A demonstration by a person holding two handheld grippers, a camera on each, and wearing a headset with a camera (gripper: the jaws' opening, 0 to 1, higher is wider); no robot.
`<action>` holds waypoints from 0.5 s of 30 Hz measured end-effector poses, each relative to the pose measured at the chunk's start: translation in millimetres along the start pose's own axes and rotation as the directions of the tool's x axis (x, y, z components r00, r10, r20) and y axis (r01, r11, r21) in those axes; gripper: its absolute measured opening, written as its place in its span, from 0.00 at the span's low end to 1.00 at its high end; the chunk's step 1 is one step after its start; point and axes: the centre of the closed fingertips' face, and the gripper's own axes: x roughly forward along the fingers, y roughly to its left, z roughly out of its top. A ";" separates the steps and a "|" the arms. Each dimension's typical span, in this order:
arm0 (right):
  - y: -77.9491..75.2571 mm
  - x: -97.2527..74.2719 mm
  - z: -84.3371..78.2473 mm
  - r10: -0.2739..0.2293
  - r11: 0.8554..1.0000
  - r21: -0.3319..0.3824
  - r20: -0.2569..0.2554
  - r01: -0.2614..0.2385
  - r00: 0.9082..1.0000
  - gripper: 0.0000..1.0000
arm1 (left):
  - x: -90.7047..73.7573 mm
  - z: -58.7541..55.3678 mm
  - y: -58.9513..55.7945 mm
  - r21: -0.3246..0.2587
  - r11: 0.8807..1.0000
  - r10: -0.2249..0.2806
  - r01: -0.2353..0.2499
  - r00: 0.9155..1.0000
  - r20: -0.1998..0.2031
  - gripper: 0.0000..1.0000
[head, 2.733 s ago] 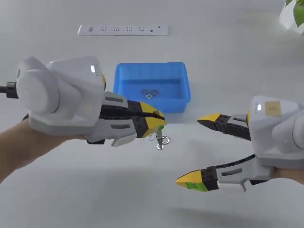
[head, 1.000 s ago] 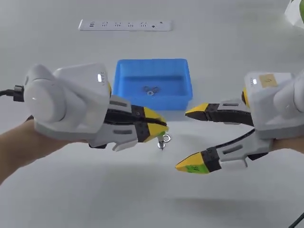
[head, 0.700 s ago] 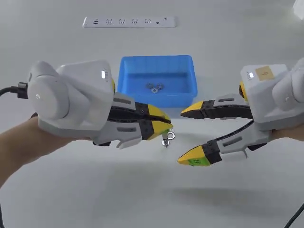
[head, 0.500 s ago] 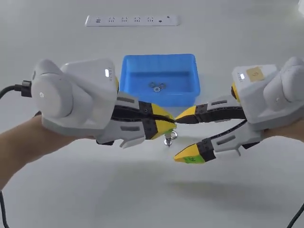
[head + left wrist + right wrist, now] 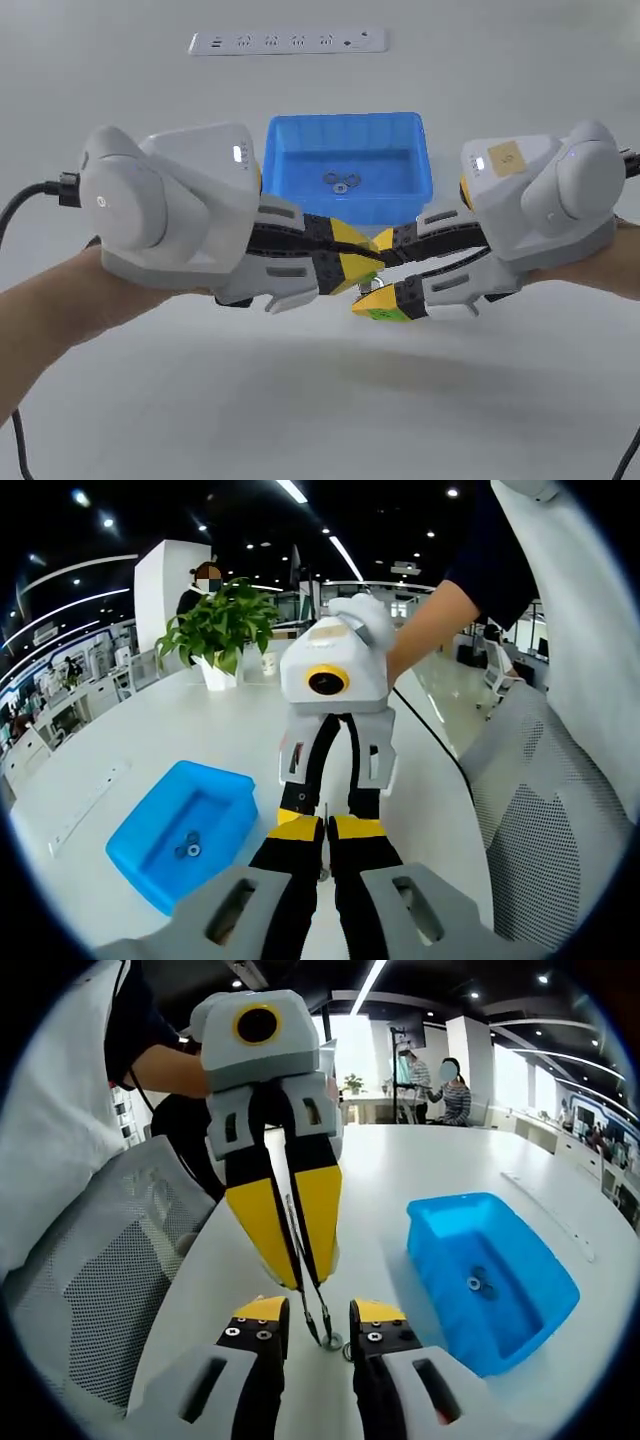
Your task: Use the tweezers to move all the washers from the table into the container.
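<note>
My left gripper (image 5: 368,268) is shut on thin metal tweezers (image 5: 305,1260), whose tips point down at a washer (image 5: 332,1341) on the white table. My right gripper (image 5: 376,274) faces it from the right. Its jaws are open but narrowed, one on each side of the tweezers. In the right gripper view, my right gripper (image 5: 320,1312) straddles the tweezer tips, and the left gripper (image 5: 298,1275) hangs above with yellow jaws. The blue container (image 5: 348,130) stands just behind, with a few washers (image 5: 342,182) inside it.
A white power strip (image 5: 288,42) lies at the table's far edge. A black cable (image 5: 20,210) runs off to the left. A potted plant (image 5: 225,630) stands on the table, and a mesh chair (image 5: 540,780) is beside it.
The right gripper has moved left up to the left gripper, and its jaws have narrowed around the tweezers. The left gripper has kept hold of the tweezers over the washer.
</note>
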 end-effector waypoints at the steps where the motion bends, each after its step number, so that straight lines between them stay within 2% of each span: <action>1: 0.0 0.7 -1.3 0.002 1.000 -0.003 -0.006 -0.002 1.000 0.22 | -0.1 -0.1 -0.5 -0.002 1.000 -0.002 0.002 1.000 -0.001 0.06; 6: 1.1 2.0 -3.9 0.012 1.000 -0.021 -0.019 -0.012 1.000 0.14 | -1.9 -0.9 -1.1 -0.003 1.000 0.000 0.000 1.000 -0.007 0.06; 15: 2.8 6.0 -7.2 0.031 0.998 -0.052 -0.040 -0.033 0.999 0.11 | -1.4 -0.9 -0.5 -0.002 1.000 -0.001 0.001 1.000 -0.007 0.06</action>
